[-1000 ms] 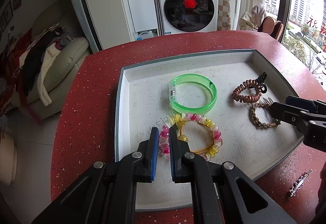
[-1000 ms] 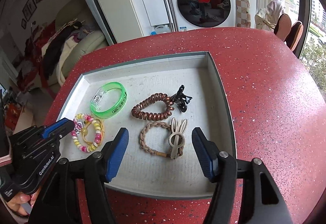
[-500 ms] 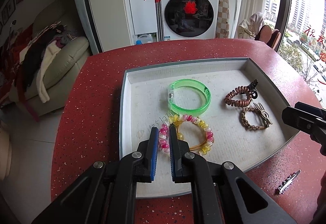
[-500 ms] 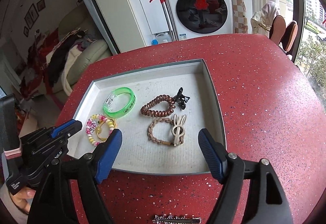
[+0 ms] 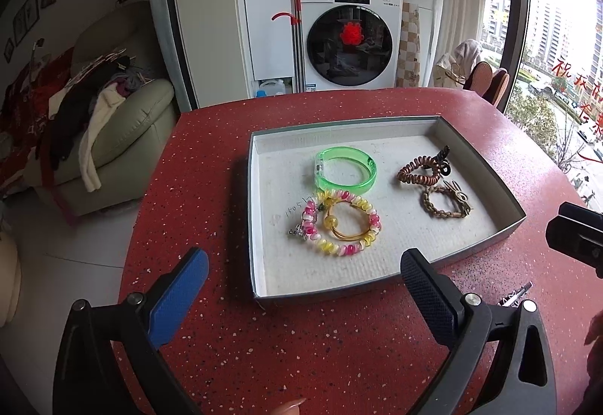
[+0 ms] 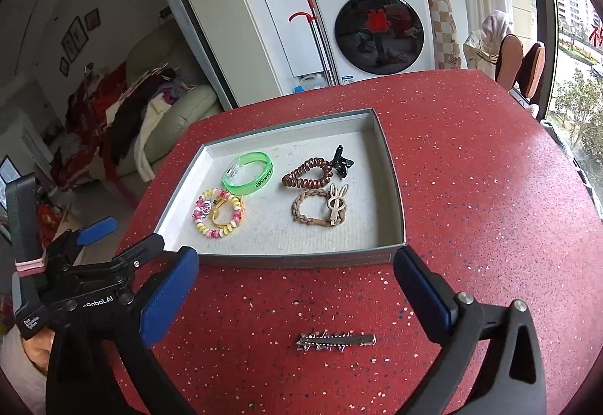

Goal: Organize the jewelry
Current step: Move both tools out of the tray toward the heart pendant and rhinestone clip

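Because both jaws have just been opening with nothing between them, the left gripper (image 5: 301,287) and right gripper (image 6: 297,287) stand apart; a hairpin (image 6: 335,341) waits on the surface (image 6: 471,189), outside the tray (image 6: 294,258).

Off the table's (image 6: 471,189) far edge: white washing machine (image 6: 377,26), red-handled mop (image 6: 312,26) beside it, beige sofa (image 5: 124,128) piled with clothes (image 5: 75,94) left.

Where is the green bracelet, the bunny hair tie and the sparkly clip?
green bracelet (image 6: 251,176): right wrist view, front band.
bunny hair tie (image 6: 336,205): right wrist view, bunny charm.
sparkly clip (image 6: 335,340): right wrist view, middle.
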The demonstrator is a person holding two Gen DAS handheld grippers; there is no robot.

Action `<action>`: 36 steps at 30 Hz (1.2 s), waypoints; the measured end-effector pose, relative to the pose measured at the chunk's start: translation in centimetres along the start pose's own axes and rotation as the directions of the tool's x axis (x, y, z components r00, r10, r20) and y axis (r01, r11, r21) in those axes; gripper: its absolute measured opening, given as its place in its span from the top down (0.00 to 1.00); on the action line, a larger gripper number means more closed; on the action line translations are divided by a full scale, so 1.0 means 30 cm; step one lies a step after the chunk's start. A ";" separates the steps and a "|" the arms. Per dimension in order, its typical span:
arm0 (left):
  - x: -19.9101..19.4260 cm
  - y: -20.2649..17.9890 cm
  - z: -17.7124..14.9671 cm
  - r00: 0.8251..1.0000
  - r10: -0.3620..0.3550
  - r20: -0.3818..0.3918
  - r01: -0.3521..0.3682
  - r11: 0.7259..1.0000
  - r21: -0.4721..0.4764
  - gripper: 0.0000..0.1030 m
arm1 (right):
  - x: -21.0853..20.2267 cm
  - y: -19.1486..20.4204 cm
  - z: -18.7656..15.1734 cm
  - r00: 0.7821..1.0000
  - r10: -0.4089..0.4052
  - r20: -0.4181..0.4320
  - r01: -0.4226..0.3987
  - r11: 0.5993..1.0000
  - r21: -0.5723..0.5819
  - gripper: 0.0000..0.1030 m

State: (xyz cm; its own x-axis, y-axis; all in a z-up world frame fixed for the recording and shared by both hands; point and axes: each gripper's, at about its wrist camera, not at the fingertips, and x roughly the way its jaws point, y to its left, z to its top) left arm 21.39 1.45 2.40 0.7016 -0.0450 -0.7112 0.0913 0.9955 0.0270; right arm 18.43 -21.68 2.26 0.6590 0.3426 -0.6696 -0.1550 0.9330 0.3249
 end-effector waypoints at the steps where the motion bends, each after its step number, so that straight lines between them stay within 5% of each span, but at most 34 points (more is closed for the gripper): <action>1: -0.010 -0.003 -0.012 1.000 -0.002 -0.003 0.002 1.000 0.003 0.00 | -0.008 -0.004 -0.013 1.000 0.003 -0.003 -0.003 1.000 0.006 0.00; 10: -0.094 -0.060 -0.149 0.997 -0.062 -0.041 0.063 0.997 0.036 0.00 | -0.050 -0.024 -0.158 0.992 -0.023 -0.127 0.023 1.000 0.004 0.00; 20: -0.149 -0.115 -0.318 0.978 -0.184 -0.096 0.189 0.981 0.048 0.00 | -0.077 -0.067 -0.319 0.983 -0.053 -0.174 0.057 0.998 0.019 0.00; 30: -0.214 -0.238 -0.435 0.961 -0.254 -0.105 0.272 0.935 0.228 0.00 | -0.060 -0.060 -0.336 0.980 -0.085 -0.180 0.075 0.995 -0.061 0.00; 36: -0.200 -0.291 -0.440 0.958 -0.258 -0.127 0.283 0.923 0.259 0.00 | -0.034 -0.057 -0.283 0.982 -0.089 -0.167 0.072 0.992 -0.106 0.00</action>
State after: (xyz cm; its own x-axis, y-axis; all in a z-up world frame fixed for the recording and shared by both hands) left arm 7.07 -5.85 -2.85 0.5589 -0.2889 -0.7773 0.4659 0.8848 0.0062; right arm 11.77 -22.67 -3.30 0.5375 0.2718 -0.7982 -0.1847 0.9616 0.2031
